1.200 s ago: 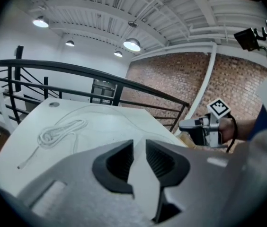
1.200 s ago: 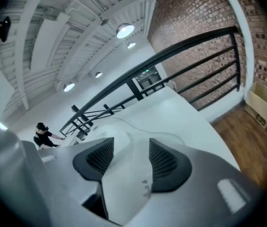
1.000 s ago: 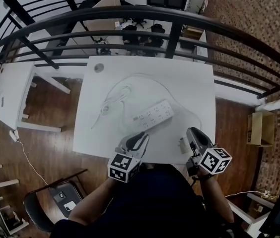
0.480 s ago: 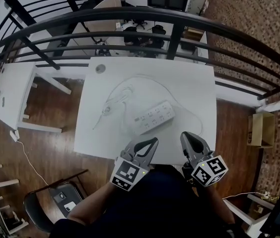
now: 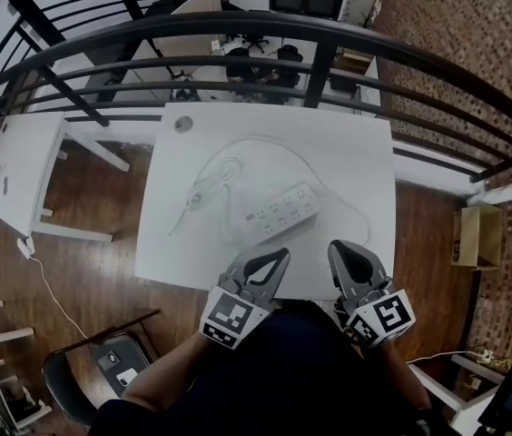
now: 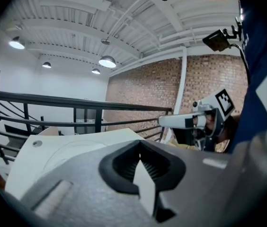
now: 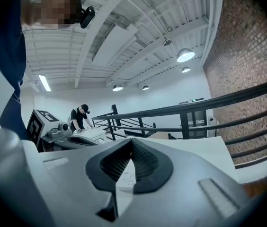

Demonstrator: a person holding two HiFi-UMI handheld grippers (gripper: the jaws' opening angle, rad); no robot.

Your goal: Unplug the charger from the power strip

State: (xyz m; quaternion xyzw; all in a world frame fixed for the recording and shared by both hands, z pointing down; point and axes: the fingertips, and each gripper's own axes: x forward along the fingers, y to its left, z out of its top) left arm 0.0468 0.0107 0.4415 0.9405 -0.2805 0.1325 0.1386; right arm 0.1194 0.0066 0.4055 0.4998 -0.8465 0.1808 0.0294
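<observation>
A white power strip (image 5: 280, 213) lies slantwise in the middle of the white table (image 5: 351, 157), its cord looping round behind it. A thin white cable (image 5: 205, 189) with a small plug end lies to its left. Whether anything sits in the sockets is too small to tell. My left gripper (image 5: 279, 257) and right gripper (image 5: 336, 248) hover side by side over the table's front edge, short of the strip. Both are shut, with nothing between the jaws. The left gripper view shows its shut gripper (image 6: 139, 142) and the right gripper (image 6: 195, 121) beyond. The right gripper view shows its gripper (image 7: 131, 141) shut too.
A dark metal railing (image 5: 238, 27) runs behind the table. A second white table (image 5: 20, 166) stands to the left, a chair (image 5: 111, 361) at the lower left, and a cardboard box (image 5: 477, 234) on the wooden floor at right. A person works far off (image 7: 79, 117).
Both grippers have lifted and drawn back toward my body, and their jaws have closed. A small white piece seen by the right gripper a second ago is now out of sight.
</observation>
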